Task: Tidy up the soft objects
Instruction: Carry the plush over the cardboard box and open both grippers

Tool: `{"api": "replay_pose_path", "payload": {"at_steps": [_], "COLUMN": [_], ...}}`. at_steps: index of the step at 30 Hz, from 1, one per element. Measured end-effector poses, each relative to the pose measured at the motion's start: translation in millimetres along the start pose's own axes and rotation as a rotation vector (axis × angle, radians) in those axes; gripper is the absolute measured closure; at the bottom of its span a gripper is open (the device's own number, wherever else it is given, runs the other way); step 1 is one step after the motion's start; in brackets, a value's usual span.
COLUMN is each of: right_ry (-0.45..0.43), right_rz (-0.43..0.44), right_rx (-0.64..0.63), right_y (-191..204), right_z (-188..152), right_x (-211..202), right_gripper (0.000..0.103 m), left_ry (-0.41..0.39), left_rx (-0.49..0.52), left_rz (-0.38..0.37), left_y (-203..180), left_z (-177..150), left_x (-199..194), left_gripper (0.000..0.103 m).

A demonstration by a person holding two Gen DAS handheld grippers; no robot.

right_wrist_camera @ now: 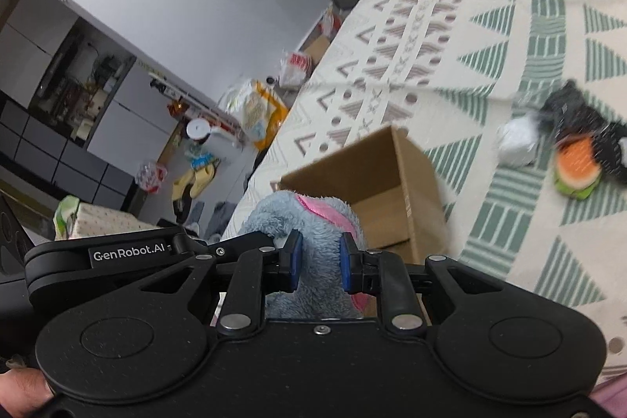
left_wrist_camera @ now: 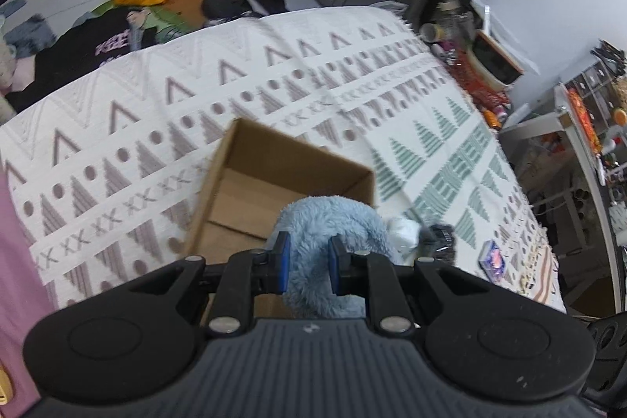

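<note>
both claws were pinched on one blue plush [left_wrist_camera: 333, 222]: the left claw [left_wrist_camera: 307, 263] on a furry loop, the right claw [right_wrist_camera: 319, 263] near its pink trim. the open box [left_wrist_camera: 274, 183] lay just ahead and below both, the left seemingly nearer.

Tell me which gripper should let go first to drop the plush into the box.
Probably the right gripper: its part of the blue plush hangs nearer the cardboard box opening.

Fluffy blue plush toy [left_wrist_camera: 333, 222], matt brown cardboard box [left_wrist_camera: 274, 175], woven cloth bedspread [left_wrist_camera: 196, 96]
</note>
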State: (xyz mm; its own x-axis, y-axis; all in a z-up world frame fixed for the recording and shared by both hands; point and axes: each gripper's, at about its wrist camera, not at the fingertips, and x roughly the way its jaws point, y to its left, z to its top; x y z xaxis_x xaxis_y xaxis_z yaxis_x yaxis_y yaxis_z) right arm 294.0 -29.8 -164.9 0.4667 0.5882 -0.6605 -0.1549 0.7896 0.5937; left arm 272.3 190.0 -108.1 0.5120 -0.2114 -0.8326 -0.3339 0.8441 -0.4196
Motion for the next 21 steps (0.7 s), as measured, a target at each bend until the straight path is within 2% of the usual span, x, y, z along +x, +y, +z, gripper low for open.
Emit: {"api": "replay_pose_path", "payload": {"at_steps": [6,14,17,19,21], "right_ry": [0.035,0.05,0.057,0.048,0.03], "right_rz": [-0.018,-0.061,-0.085,-0.1,-0.098], "right_rx": [0.001,0.015,0.025,0.034,0.032], "right_y": [10,7,4,0,-2], "right_z": [-15,-25,-26,-27,-27], "right_x": [20,32,34,30,22], "right_gripper": [0.083,0.083,0.075,0.06,0.053], "left_ry": [0.031,0.063,0.06,0.043,0.049], "left_rx": [-0.025,-0.026,-0.029,0.001,0.014], "left_rz": [0.024,0.033,0.071,0.115,0.103], "left_y": [24,34,35,31,27], "left_z": [0,-5,-6,-7,-8], "left_x": [9,24,28,25,23], "left_gripper": [0.085,0.084,0.08,0.079,0.074]}}
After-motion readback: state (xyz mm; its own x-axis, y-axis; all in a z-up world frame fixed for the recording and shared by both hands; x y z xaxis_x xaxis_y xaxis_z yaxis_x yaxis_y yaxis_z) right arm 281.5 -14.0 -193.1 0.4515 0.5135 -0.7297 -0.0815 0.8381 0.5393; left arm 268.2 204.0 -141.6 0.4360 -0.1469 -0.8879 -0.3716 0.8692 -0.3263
